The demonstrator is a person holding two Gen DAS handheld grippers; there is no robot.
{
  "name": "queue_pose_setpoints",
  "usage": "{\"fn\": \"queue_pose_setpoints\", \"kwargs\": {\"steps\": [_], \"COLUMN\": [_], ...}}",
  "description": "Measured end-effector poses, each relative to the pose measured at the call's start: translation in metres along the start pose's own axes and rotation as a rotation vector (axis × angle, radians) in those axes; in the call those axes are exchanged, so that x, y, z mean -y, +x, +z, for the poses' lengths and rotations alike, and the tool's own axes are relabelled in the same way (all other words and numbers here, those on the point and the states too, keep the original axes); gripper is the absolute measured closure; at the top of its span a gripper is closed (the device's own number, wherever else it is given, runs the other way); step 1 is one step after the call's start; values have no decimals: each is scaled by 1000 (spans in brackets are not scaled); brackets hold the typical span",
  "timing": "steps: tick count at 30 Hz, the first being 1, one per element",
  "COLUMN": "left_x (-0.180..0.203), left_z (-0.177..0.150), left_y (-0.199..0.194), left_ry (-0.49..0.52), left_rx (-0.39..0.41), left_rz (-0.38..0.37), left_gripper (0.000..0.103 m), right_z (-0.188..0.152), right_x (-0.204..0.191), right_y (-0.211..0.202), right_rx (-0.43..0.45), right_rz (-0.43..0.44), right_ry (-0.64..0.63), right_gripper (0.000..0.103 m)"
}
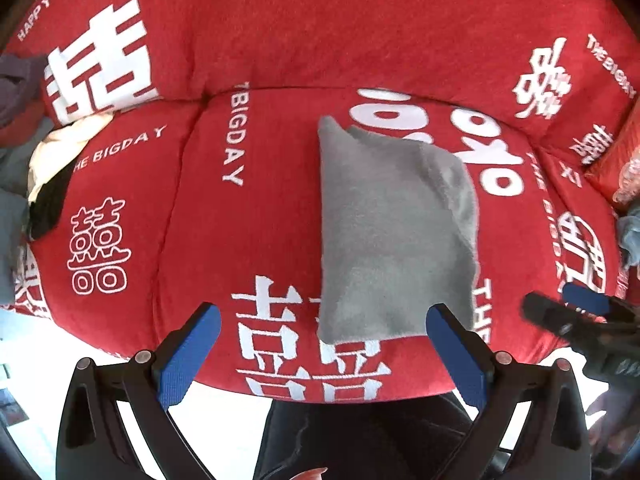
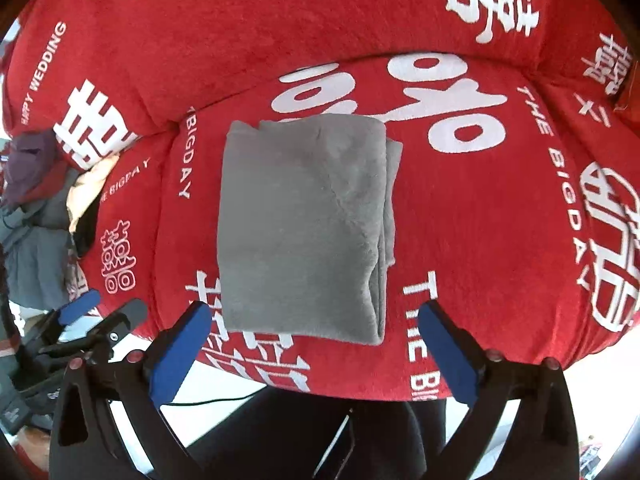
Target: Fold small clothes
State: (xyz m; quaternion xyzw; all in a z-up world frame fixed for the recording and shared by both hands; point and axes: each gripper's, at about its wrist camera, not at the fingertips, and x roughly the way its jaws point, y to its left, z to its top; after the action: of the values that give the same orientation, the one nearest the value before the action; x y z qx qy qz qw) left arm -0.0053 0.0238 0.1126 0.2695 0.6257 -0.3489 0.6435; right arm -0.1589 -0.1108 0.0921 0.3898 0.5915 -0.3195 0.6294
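At about 9 o'clock of the left wrist view lies a pile of unfolded clothes [image 1: 44, 168], grey, cream and black, on the edge of the red sofa cushion [image 1: 248, 240]. The left gripper [image 1: 320, 344] points down at the cushion; its jaws stand wide apart and hold nothing. The grey cloth [image 1: 396, 236] lies folded into a neat rectangle, from the centre toward 3 o'clock, and its near edge is between the blue pads but not touched by them.

In the right wrist view the same grey cloth [image 2: 304, 232] fills the centre, flat on the cushion, with layered edges at its 3 o'clock side. The right gripper [image 2: 316, 344] hangs above its near edge, fully open and empty.

I judge that this piece is finished, so the step in hand is to leave it cleanly. Both tongs should go straight up with jaws wide, so no pad catches the loose layers at 3 o'clock. Then take one piece only from the pile at 9 o'clock, and spread it beside, not on, the folded one
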Motion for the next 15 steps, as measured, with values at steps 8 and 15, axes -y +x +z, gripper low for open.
{"fn": "queue_pose_setpoints", "kwargs": {"steps": [8,15], "left_x": [0,-3], "left_z": [2,8], "left_y": [-26,-37], "left_ry": [-9,8], "left_rx": [-31,-17], "left_rz": [-26,-1], "left_gripper": [0,0], "right_z": [-8,-5], "right_x": [-20,-20], "right_y": [-10,-16], "right_rx": [-91,-100], "right_rz": [-41,-56], "right_ry": [22,70], "right_gripper": [0,0]}}
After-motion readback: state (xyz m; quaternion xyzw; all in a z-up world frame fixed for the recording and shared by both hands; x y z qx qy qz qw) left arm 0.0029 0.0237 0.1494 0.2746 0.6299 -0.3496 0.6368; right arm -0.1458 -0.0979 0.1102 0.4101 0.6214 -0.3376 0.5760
